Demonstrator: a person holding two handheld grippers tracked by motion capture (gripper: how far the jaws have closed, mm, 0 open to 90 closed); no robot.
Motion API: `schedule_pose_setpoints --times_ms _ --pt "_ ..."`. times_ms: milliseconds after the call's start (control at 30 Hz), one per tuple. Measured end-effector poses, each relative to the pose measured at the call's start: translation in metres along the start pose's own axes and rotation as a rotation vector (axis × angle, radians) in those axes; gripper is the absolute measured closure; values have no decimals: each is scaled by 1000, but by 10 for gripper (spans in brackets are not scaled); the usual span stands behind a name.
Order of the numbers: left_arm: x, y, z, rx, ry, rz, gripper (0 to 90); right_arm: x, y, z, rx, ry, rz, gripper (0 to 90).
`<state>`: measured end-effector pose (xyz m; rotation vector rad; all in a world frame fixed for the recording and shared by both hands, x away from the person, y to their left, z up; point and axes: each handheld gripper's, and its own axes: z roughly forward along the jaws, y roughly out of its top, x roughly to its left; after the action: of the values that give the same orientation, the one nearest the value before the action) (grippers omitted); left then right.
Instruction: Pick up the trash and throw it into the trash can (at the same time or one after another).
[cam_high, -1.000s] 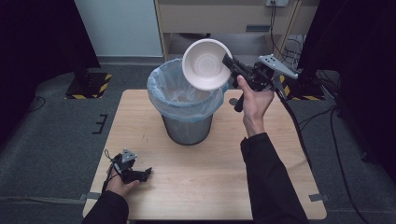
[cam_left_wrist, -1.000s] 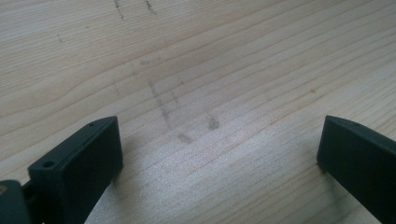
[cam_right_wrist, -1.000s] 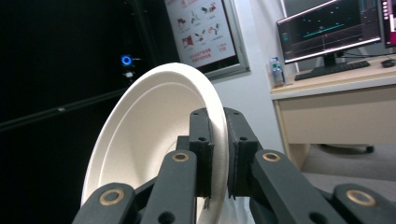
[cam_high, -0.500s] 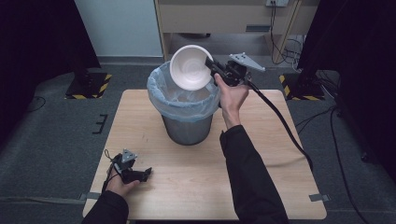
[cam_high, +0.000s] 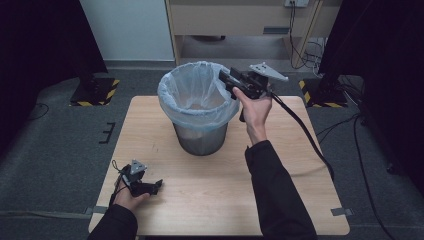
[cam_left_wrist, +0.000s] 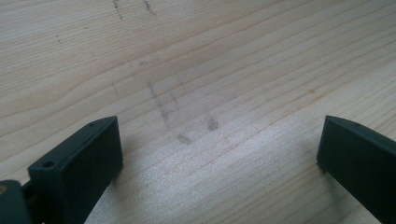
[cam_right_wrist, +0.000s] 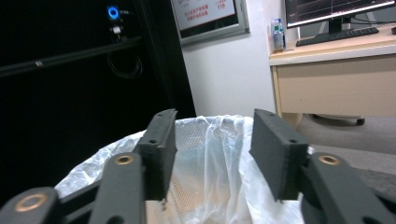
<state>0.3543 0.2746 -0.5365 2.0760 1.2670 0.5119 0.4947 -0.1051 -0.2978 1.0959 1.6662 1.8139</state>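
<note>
Bin (cam_high: 200, 127) sits mid-table; we hold right gripper (cam_high: 226, 80) over its rim, jaws just opened and empty (drop position). Left gripper (cam_high: 155, 186) rests wide apart on table (cam_high: 300, 200), idle.

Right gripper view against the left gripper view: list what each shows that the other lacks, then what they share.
Right gripper view alone: the right gripper with nothing between its open jaws, which have just been opening, over the bin with its pale plastic liner; behind, a desk with a keyboard and monitor.

Left gripper view alone: the left gripper, jaws wide apart, close above the bare wooden table, which has faint grey marks.

Shared: two black jaws rising from the bottom edge, holding nothing.
</note>
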Motion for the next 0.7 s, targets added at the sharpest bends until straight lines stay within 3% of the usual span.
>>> schedule_pose_setpoints --times_ms 200,233,400,500,633,667,700 --pt "0 0 0 1 0 2 0 -15 -11 -32 -4 -9 -9 382" --pt "0 0 0 2 0 3 0 -22 -18 -43 -3 -7 -1 355" --pt "0 0 0 2 0 3 0 -37 -41 -62 18 -25 25 335" --pt "0 0 0 2 0 3 0 -49 -67 -76 72 -32 38 321" --pt "0 0 0 2 0 3 0 -54 -93 -89 167 -28 6 300" --pt "0 0 0 2 0 3 0 -54 -93 -89 167 -28 6 300" --pt "0 0 0 2 0 3 0 -55 -103 -93 225 -22 -1 290"
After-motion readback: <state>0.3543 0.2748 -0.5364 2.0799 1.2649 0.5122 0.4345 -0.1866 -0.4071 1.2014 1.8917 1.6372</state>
